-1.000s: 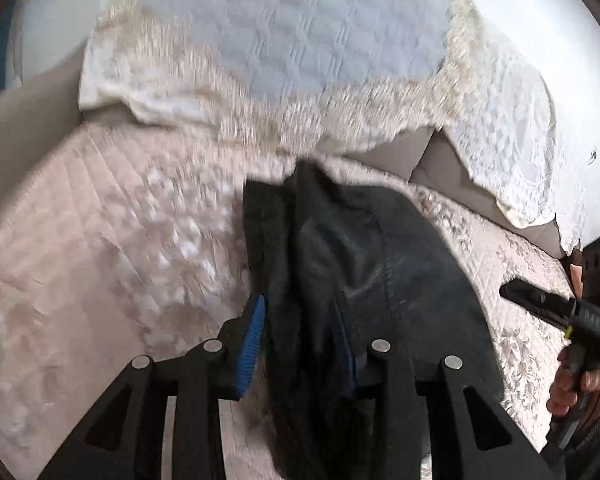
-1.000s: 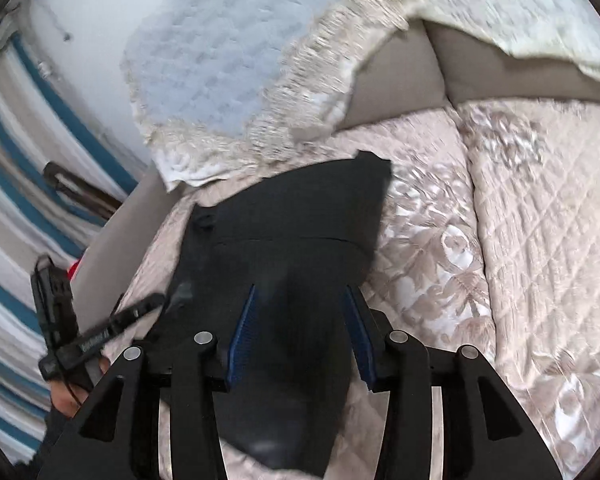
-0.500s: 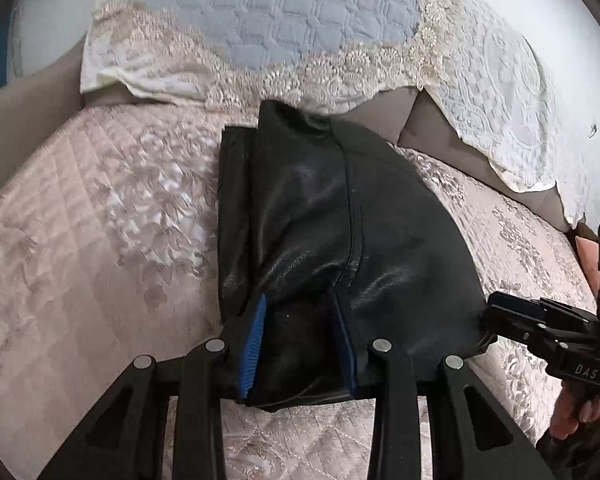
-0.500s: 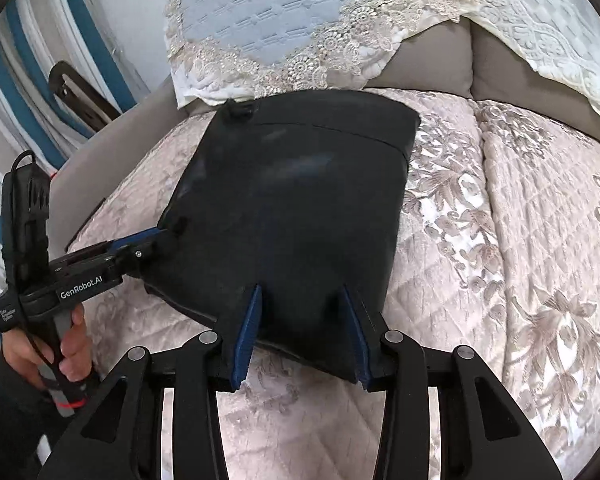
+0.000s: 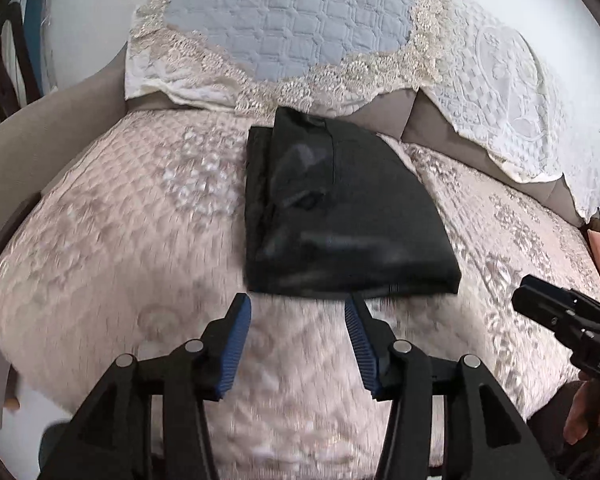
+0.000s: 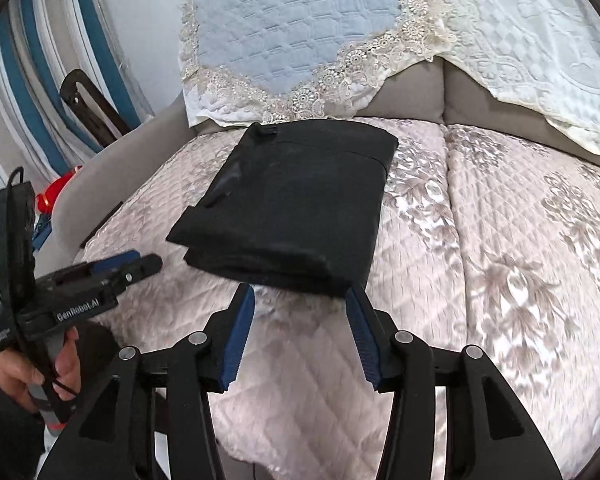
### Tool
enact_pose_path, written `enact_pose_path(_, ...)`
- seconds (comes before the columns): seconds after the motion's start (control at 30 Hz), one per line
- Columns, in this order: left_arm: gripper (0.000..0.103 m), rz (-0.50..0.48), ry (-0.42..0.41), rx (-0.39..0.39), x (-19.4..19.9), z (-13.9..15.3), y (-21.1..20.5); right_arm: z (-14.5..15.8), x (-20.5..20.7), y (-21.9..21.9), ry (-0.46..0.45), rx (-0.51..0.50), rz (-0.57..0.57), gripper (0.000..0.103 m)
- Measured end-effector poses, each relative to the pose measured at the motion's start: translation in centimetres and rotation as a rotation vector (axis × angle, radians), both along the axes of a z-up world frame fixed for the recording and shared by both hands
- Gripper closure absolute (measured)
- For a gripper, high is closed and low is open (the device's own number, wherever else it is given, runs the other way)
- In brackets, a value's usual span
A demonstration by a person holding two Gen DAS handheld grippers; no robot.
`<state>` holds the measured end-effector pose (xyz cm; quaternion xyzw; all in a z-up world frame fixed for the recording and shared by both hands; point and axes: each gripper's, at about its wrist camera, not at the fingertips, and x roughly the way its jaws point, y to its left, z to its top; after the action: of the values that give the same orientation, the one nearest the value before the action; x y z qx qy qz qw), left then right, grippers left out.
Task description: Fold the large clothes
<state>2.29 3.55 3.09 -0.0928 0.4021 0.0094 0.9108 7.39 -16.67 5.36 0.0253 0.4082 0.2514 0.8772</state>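
Both claws, left [image 5: 296,308] and right [image 6: 300,300], gape empty near the folded black garment [image 5: 340,216], released flat on the sofa [image 5: 120,220].

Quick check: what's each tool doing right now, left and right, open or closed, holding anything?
Left tool: open, empty, just short of the folded black garment.
Right tool: open, empty, at the garment's near edge.

Quilted pink sofa cover [image 5: 120,240], lace-edged blue throw [image 5: 284,12], striped curtain [image 6: 32,92].
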Motion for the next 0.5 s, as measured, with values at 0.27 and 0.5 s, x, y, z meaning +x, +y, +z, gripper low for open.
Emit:
enact_pose_path(0.27, 0.052, -0.007, 0.022, 0.023, -1.4, -0.7, -0.4, -1.1, -1.5, 0.5, 0.014, -0.046, -0.006, 0.051)
enact_pose_path(0.5, 0.052, 0.001, 0.033, 0.03, -1.8, -1.1, -0.4, -1.5, -2.3, 0.9, 0.012, -0.067, -0.009, 0.051)
